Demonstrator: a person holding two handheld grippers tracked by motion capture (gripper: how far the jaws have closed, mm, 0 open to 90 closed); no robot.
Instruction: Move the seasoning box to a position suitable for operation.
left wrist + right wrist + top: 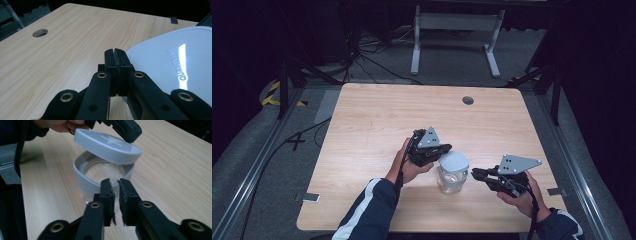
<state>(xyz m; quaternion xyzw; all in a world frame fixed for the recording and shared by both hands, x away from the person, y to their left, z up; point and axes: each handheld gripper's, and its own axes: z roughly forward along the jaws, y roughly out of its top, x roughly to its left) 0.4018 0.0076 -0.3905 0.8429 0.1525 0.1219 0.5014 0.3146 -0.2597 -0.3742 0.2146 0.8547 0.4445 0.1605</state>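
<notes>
Left gripper (pixel 443 150) jaws clamped on the edge of the lid (pixel 107 144), held tilted just above the jar (pixel 85 181); right gripper (pixel 115 195) jaws nearly together, empty, just before the jar

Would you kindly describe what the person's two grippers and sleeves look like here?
Both the left gripper and right gripper are black, with two flat jaws on brass-riveted link arms. Each carries a grey three-cornered plate and trails a black cable. The sleeves are dark navy with a white stripe.
</notes>
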